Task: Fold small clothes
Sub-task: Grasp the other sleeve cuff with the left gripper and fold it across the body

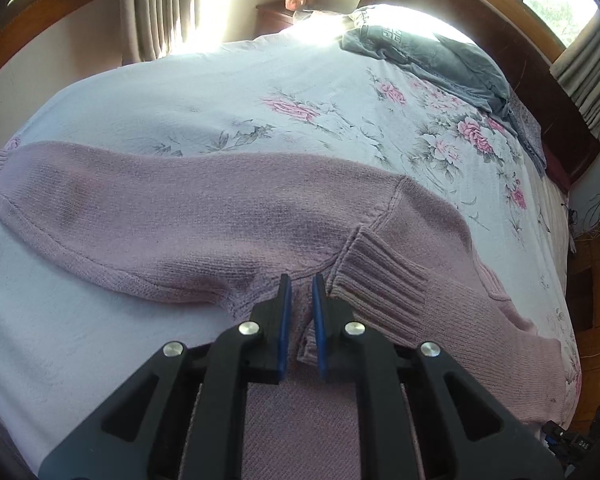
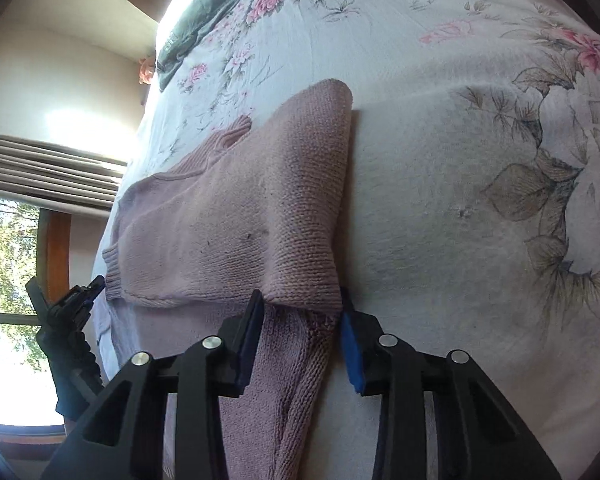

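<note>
A bed [image 1: 228, 80] with a white, pink-flowered sheet fills both views, a wooden headboard [image 1: 500, 40] along its far edge and curtained windows [image 1: 160, 8] beyond. A grey garment [image 1: 440, 60] lies bunched near the headboard corner. A pink knitted sweater [image 1: 180, 220] lies flat near the bed's near edge, one ribbed cuff [image 1: 376, 280] folded over its body. The left gripper [image 1: 300, 292] has its jaws narrow around a fold of knit; the right gripper [image 2: 300, 308] stands wider, jaws straddling the sweater's hem [image 2: 304, 300].
</note>
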Demonstrator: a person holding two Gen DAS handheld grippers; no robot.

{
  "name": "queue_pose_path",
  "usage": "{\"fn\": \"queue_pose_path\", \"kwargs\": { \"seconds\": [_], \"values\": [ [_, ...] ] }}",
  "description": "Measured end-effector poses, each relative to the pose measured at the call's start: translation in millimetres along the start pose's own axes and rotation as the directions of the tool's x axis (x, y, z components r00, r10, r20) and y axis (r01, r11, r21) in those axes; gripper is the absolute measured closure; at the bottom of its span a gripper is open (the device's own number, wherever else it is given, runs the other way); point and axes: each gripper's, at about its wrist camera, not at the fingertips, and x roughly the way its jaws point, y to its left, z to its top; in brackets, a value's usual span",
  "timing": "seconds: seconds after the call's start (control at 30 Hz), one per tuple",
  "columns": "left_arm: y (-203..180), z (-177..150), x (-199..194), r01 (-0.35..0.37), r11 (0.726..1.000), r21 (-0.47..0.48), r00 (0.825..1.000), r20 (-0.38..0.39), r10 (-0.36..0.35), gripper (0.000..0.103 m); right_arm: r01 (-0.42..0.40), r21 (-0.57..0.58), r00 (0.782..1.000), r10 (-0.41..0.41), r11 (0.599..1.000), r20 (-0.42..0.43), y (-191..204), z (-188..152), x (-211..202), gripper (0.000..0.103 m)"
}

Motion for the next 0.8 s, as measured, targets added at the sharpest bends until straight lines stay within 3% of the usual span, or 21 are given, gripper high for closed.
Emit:
{"fn": "queue_pose_path", "kwargs": {
  "seconds": [0.07,0.13,0.23,0.33,0.5,0.67,0.73,0.8],
  "values": [
    [10,2,-14,0.026,0.999,-0.023,0.999,0.023,-0.026,0.094,0.06,-0.053,0.998,-0.058,0.997,0.024,13,-2,-11,0.064],
    [7,3,-29,0.051,0.999,0.003,0.998,0.042,-0.051,0.09,0.143,-0.125,0.985,-0.13,0.982,0.11,34,-5,-31,0.063],
    [-12,3,-42,0.116,0.992,0.059,0.992,0.043,-0.118,0.084,0.14,-0.189,0.977,-0.104,0.972,0.185,67,-7,-51,0.057],
    [-39,-4,-30,0.166,0.978,0.128,0.986,-0.015,-0.165,0.08,0.101,-0.198,0.987,-0.073,0.975,0.145,86,-4,-38,0.056],
    [-44,-23,28,0.149,0.978,0.145,0.98,-0.155,-0.126,0.081,0.183,-0.129,0.983,-0.177,0.975,0.058,72,-9,20,0.056],
    [-34,-25,25,0.194,0.968,0.162,0.975,-0.138,-0.172,0.081,0.22,-0.173,0.974,-0.207,0.96,0.091,81,-21,16,0.051],
    [-25,-21,10,0.203,0.966,0.161,0.975,-0.12,-0.185,0.072,0.21,-0.192,0.975,-0.19,0.959,0.117,93,-26,3,0.051],
    [-6,-18,-9,0.211,0.964,0.161,0.976,-0.087,-0.199,0.057,0.173,-0.22,0.98,-0.144,0.96,0.139,109,-34,-10,0.048]
  ]
}}
